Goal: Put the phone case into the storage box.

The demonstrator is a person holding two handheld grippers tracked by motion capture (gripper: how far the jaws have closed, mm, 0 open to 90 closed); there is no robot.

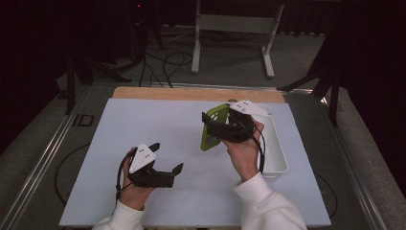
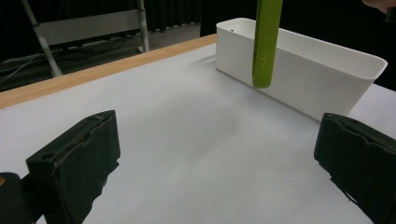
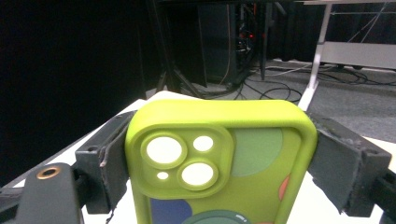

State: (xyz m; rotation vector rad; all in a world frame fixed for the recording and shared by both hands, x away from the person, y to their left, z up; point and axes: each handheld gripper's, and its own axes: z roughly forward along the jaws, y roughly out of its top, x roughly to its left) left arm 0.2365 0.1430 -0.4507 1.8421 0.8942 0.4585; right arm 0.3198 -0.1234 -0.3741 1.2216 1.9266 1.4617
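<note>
Floor: grey carpet (image 1: 230, 62) across the upper middle of the high view.
Cables: black loops (image 1: 163, 62) on it, upper centre-left.
Furniture: white metal frame (image 1: 234, 24) at top centre.
Table: pale top (image 1: 143, 124), wooden strip (image 1: 191, 93) along its far edge.
Light: dark surroundings.

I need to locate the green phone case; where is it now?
In the high view the green phone case is held off the table in the right tool, near the table's middle, just left of the white bin.
</note>
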